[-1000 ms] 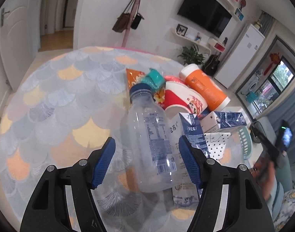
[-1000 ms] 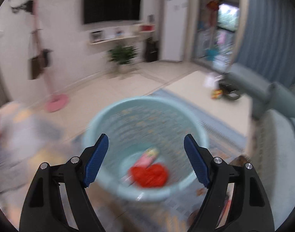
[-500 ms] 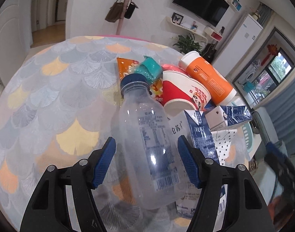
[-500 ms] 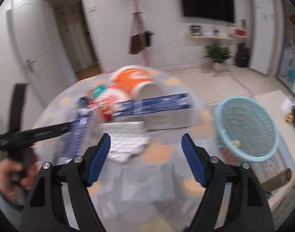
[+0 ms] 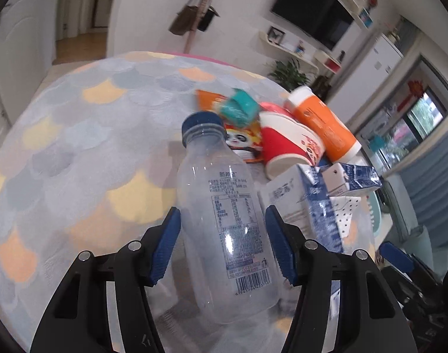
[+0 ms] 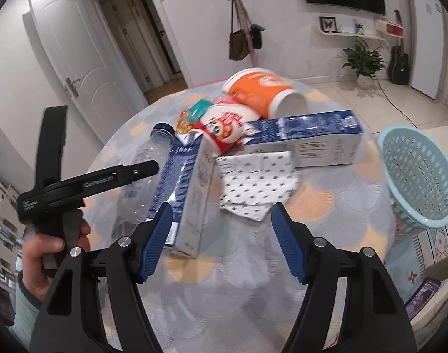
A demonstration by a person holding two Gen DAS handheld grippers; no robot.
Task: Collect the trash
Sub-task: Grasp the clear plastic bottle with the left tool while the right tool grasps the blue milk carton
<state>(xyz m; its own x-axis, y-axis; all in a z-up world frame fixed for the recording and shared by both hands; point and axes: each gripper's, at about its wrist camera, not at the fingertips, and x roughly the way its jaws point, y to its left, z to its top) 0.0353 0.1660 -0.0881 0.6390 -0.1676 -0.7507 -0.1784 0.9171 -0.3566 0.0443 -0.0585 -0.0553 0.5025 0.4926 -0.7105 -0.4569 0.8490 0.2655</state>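
Clear plastic bottle [image 5: 224,220] lies on its side on the tabletop [image 5: 77,147], long axis running away from the camera, blue cap at the far end toward the trash pile. Left hand-held gripper [image 5: 222,244] straddles its body, fingers spread, seemingly not pressing yet. Right hand-held gripper [image 6: 221,241] closing, nothing between its fingers, milk carton [image 6: 188,194] just ahead. Basket [image 6: 421,176] at right beyond the tabletop edge.
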